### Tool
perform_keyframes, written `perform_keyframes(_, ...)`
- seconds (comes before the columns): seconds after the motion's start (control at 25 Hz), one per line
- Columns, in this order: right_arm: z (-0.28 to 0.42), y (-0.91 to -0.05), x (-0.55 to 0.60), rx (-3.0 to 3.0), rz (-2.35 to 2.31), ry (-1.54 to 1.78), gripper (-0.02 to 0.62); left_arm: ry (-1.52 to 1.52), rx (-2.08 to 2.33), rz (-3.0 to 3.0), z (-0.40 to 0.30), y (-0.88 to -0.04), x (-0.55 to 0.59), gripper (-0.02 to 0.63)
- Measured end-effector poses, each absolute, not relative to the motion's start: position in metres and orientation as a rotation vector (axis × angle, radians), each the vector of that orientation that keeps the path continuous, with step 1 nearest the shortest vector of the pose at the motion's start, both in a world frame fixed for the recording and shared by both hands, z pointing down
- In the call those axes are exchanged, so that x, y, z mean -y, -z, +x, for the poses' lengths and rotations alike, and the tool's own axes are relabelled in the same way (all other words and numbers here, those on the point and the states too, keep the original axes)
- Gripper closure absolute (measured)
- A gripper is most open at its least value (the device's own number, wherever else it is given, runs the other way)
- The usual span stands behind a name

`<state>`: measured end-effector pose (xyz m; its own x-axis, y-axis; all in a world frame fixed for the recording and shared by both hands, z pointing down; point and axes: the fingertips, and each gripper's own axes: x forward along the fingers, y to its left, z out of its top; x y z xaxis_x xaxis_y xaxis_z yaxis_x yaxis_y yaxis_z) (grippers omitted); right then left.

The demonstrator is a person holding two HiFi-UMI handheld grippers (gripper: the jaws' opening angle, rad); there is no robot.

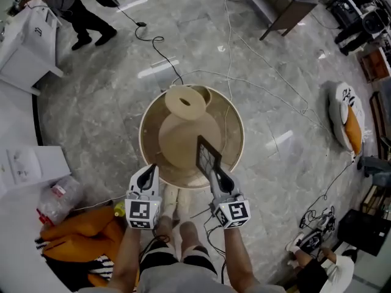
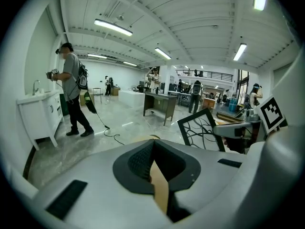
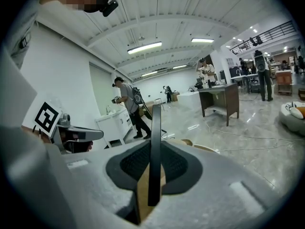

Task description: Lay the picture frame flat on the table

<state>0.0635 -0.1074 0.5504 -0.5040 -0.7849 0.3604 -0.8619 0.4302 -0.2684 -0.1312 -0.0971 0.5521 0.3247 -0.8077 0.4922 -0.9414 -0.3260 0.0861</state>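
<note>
Picture frame (image 1: 208,156): a black frame, standing on edge rather than lying flat, over the 5 o'clock part of the round table (image 1: 235,118); whether its lower edge touches the table top cannot be told from above. The right gripper (image 1: 215,174) grasps it; in the right gripper view the frame (image 3: 154,147) runs upright and edge-on between the two dark pads, which press on it from both sides. The left gripper (image 1: 149,174) sits at 7 o'clock of the table, just beside the rim; its jaws are drawn together at the tips with nothing between them, only a sliver of beige table showing through the gap. From the left gripper view the frame's face (image 2: 202,131) shows a branch pattern.

In the way: a beige vessel (image 1: 185,105) with a round mouth fills the middle of the table top and reaches to 12 o'clock, leaving bare surface chiefly along the near rim.

Surroundings, read from the table: a black cable (image 1: 153,41) on the grey floor at 11 o'clock; beyond it a standing person (image 1: 79,11) beside a white cabinet (image 1: 24,47); a dark desk (image 1: 281,5) at 1 o'clock; a round cushion (image 1: 346,118) at 3 o'clock, well apart; an orange bag (image 1: 79,231) at 8 o'clock, near the wearer's legs.
</note>
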Motion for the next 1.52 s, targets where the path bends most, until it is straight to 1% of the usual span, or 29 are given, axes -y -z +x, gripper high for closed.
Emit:
perform_keyframes(0.36, 0.039, -0.645, 0.129, 2.435, 1.397, -0.727, 0.532, -0.568, 1.466, 2.190, -0.135, -0.650, 0.120, 0.589)
perform_keyframes(0.92, 0.022, -0.765, 0.152, 2.355, 1.341, -0.836, 0.532, -0.599, 1.422, 2.121, -0.150, -0.763, 0.149, 0.589)
perform_keyframes(1.52, 0.023, -0.846, 0.147, 2.292, 1.278, -0.933, 0.531, -0.629, 1.396, 2.057, -0.147, -0.838, 0.147, 0.589)
